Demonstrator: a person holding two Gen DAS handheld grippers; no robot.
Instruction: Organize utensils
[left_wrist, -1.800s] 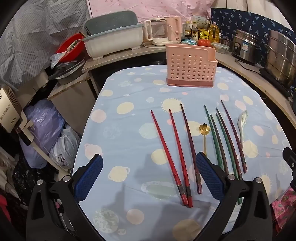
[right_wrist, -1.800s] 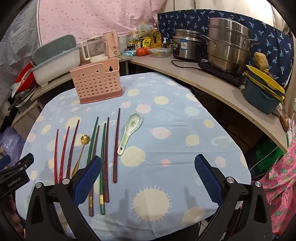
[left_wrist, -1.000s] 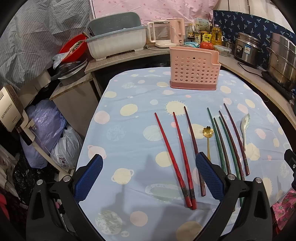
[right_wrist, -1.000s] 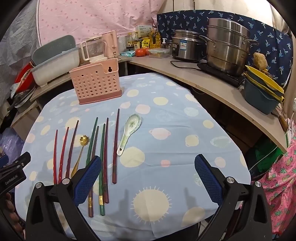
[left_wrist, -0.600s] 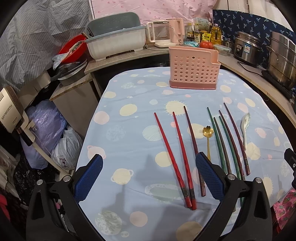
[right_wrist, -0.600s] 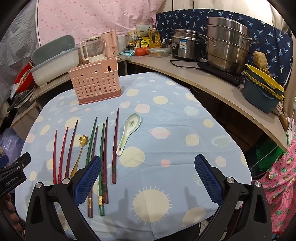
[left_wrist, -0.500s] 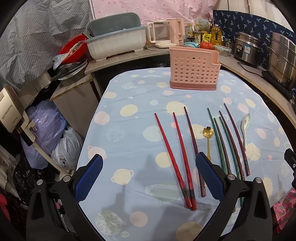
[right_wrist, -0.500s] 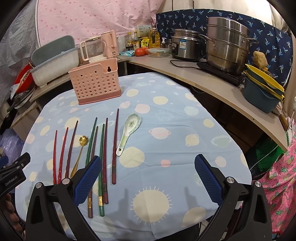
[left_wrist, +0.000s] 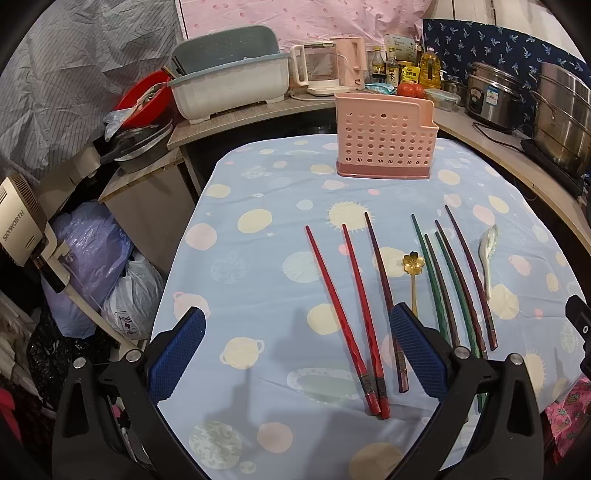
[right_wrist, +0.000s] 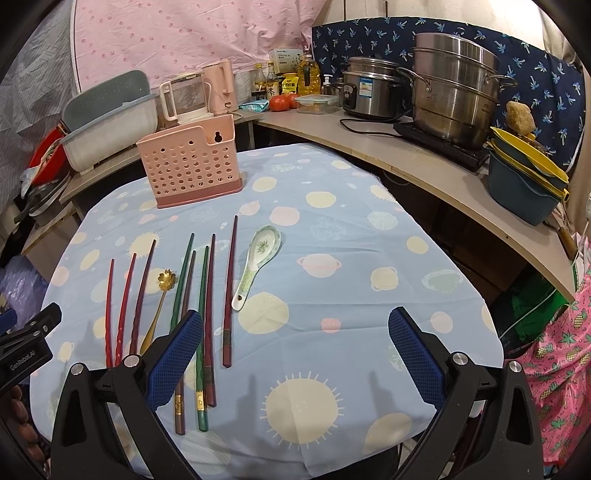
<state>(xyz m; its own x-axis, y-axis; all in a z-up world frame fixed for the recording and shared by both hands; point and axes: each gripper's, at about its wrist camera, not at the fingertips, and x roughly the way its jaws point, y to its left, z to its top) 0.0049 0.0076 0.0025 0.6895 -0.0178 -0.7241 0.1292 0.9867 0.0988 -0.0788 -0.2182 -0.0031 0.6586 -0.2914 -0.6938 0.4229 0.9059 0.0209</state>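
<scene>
**Hovering over the utensils, both grippers spread wide**

Reading "SKYWORTH", an appliance (left_wrist: 22, 229) stands left of the table (left_wrist: 258, 206), while "GenRobot.AI" marks the left gripper's body in the right view. The left gripper (left_wrist: 295, 349) has its jaws wide and empty around the red chopsticks (left_wrist: 343, 314). The right gripper (right_wrist: 295, 349), jaws equally wide, has the green and dark chopsticks (right_wrist: 203, 295) under its left finger. A ceramic spoon (right_wrist: 255, 264) and gold spoon (right_wrist: 164, 286) lie nearby; the pink holder (right_wrist: 190, 166) stands beyond.

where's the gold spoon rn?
Gold spoon lies flat on the tablecloth, left of centre in the right wrist view, between the dark red chopstick and the green chopstick.
</scene>
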